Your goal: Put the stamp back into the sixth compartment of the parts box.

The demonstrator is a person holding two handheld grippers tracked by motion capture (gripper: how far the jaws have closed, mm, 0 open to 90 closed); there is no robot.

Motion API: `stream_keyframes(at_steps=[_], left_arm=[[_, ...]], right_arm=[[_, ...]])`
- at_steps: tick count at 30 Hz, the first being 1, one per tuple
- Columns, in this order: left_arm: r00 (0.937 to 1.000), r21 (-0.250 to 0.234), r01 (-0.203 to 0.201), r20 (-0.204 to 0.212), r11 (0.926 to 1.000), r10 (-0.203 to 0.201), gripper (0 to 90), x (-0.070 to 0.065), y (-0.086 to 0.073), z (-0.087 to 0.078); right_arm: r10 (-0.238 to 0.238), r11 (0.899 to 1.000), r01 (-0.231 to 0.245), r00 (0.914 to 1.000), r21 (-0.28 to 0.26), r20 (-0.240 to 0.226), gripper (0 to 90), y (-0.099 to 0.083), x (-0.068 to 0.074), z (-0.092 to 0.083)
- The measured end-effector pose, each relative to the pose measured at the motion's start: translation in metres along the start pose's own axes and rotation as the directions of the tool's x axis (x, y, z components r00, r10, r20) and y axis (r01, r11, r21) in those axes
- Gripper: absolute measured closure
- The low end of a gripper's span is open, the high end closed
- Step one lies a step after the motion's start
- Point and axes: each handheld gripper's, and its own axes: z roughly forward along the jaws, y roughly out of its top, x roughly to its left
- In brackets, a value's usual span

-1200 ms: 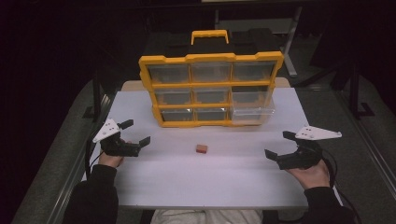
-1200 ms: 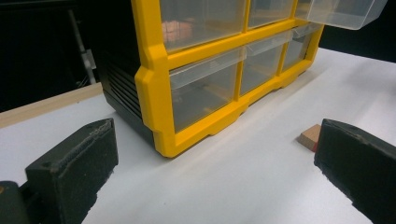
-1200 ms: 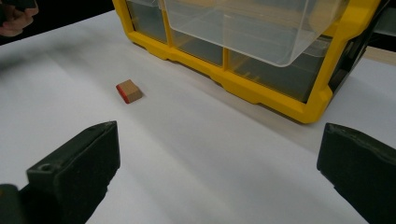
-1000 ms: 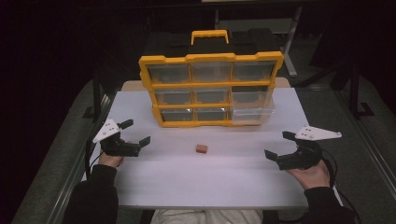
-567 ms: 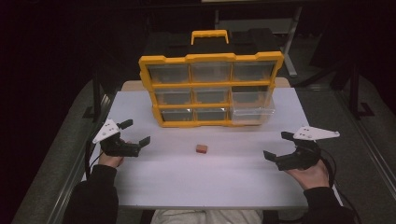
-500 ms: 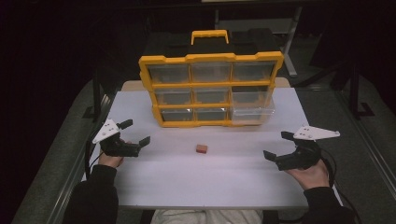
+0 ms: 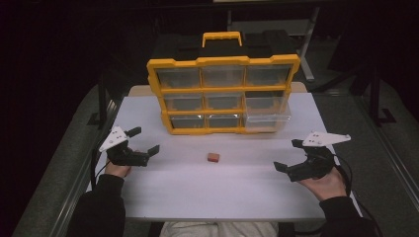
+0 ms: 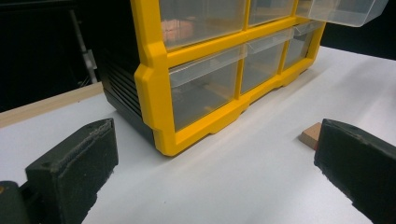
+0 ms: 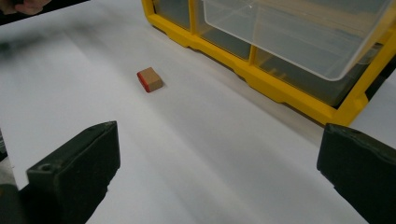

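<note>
A small brown block with a red side [image 7: 213, 157] lies on the white table [image 7: 212, 192] in front of a yellow drawer cabinet [image 7: 223, 94]. The cabinet's middle-right clear drawer [image 7: 266, 114] is pulled out. My left gripper [image 7: 144, 143] rests open at the table's left, nothing between its jaws; in the left gripper view the block [image 8: 311, 135] peeks out beside the right jaw, and the cabinet [image 8: 154, 79] stands close ahead. My right gripper [image 7: 288, 156] is open at the table's right; its view shows the block [image 9: 149, 79] and the pulled-out drawer [image 9: 299, 32].
The cabinet has a yellow carry handle [image 7: 222, 37] on top and stands at the table's far middle. Dark floor and a metal frame [image 7: 306, 34] lie beyond the table. Bare white surface [image 7: 207, 187] stretches between the two grippers.
The right gripper has shifted slightly toward the left and nearer the person. The left gripper and the block stay where they were.
</note>
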Motion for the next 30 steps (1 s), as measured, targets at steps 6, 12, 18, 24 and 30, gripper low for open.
stream_keyframes(at_steps=[6,12,18,24,30], left_arm=[[1.0,-0.004,-0.001,0.005,1.0,0.001,0.0,0.0,0.0,0.0],[0.9999,-0.009,-0.003,0.015,1.0,0.003,0.0,-0.001,0.0,-0.001],[0.9999,-0.008,-0.003,0.012,1.0,0.003,0.0,-0.001,0.0,-0.001],[1.0,-0.01,-0.001,0.01,1.0,0.002,0.0,-0.001,0.001,-0.001],[0.9999,-0.01,-0.002,0.01,1.0,0.002,0.0,-0.001,0.001,-0.001]], right_arm=[[-0.02,1.0,0.02,0.9997,0.009,-0.013,0.0,0.006,0.005,0.001],[-0.028,0.999,0.028,0.9994,0.021,-0.023,0.0,0.01,0.007,0.004],[-0.052,0.998,0.053,0.9981,0.036,-0.034,0.0,0.017,0.013,0.008],[-0.063,0.997,0.065,0.9969,0.045,-0.046,0.0,0.021,0.016,0.01],[-0.076,0.994,0.081,0.9949,0.073,-0.067,0.0,0.024,0.02,0.017]])
